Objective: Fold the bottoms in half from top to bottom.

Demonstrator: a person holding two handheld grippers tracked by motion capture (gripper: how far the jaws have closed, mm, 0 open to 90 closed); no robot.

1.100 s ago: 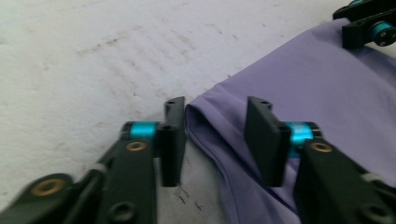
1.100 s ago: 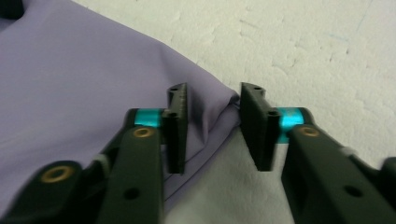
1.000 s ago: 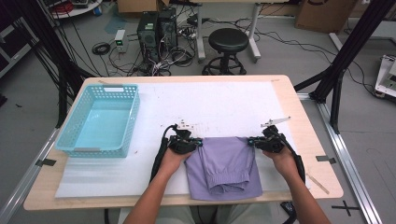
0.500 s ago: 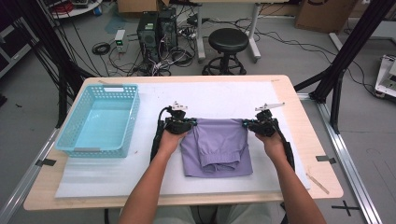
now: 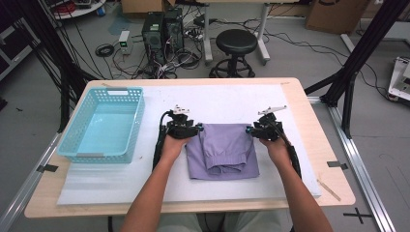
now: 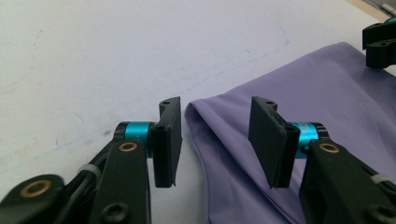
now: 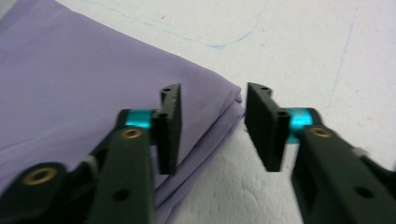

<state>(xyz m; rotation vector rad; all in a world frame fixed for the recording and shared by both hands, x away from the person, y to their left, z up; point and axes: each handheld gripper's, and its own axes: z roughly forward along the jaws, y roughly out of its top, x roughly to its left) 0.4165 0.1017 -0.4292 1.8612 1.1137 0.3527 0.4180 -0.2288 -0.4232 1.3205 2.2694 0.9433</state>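
Both grippers released at the cloth's top corners.

Left gripper and right gripper: jaws have just been opening, now about half apart, each straddling a corner of the folded purple cloth without pinching it. Cloth lies flat, centre frame, right of the basket.

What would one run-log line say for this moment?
left gripper: just opened, off cloth | right gripper: just opened, off cloth | purple garment: folded, flat on mat
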